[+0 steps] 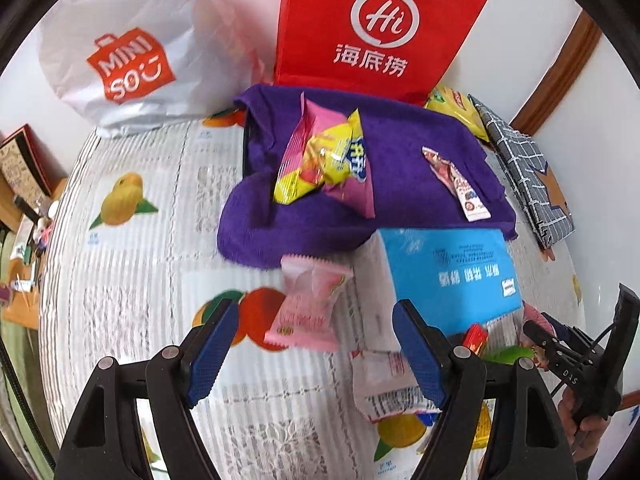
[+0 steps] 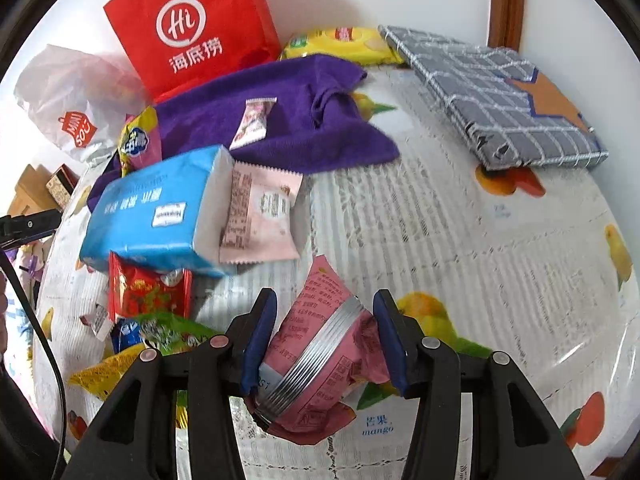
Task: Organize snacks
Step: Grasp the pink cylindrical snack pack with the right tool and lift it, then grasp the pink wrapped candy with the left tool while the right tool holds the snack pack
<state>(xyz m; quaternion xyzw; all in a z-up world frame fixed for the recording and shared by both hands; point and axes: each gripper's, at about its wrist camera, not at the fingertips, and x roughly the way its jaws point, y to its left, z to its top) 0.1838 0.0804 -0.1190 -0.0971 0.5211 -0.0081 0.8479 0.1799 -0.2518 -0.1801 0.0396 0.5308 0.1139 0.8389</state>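
My left gripper (image 1: pixel 316 340) is open and empty above the fruit-print tablecloth (image 1: pixel 132 264). A pale pink snack packet (image 1: pixel 308 308) lies between its fingers, a white packet (image 1: pixel 384 384) by the right finger. A yellow packet (image 1: pixel 320 160) on a pink one and a small bar (image 1: pixel 456 184) lie on the purple towel (image 1: pixel 400 144). My right gripper (image 2: pixel 324 340) is shut on a pink snack packet (image 2: pixel 316 360) with a silver band. A pale pink packet (image 2: pixel 260 216) leans on the blue tissue pack (image 2: pixel 156 212). Red (image 2: pixel 148 292), green and yellow packets lie at the left.
A red Haidilao paper bag (image 1: pixel 380 28) and a white Miniso bag (image 1: pixel 128 48) stand at the back wall. A grey checked pouch (image 2: pixel 504 96) and a yellow packet (image 2: pixel 344 44) lie at the back right. The right gripper shows in the left wrist view (image 1: pixel 576 356).
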